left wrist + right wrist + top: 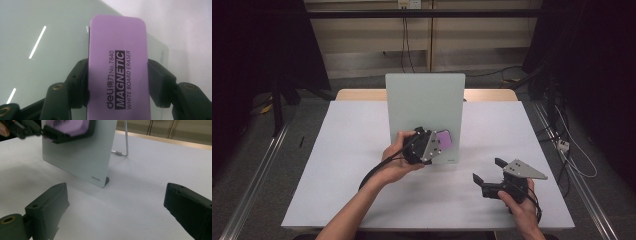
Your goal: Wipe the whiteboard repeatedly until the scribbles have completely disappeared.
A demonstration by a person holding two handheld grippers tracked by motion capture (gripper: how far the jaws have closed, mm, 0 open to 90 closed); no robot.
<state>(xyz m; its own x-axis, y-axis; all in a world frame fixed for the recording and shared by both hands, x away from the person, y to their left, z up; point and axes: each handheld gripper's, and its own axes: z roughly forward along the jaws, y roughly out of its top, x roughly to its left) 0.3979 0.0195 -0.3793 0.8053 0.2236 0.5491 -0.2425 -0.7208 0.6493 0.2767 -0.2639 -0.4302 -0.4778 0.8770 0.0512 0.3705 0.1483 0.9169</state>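
Note:
My left gripper (436, 141) is shut on a purple magnetic whiteboard eraser (444, 138), its black jaws pressing the eraser's two long sides (117, 67). The eraser lies against the face of an upright pale glass board (412, 100), in its lower right part. From the right gripper view the eraser (68, 125) and the left gripper's jaws show at the board's (82, 157) top edge. My right gripper (488, 170) rests low over the table at the right, open, nothing between its jaws (115, 212).
The board stands on a white table (337, 165), propped by a metal stand (125, 142) behind it. A wooden edge (357, 94) runs behind the table. Cables hang by the back wall and lie on the floor to the right.

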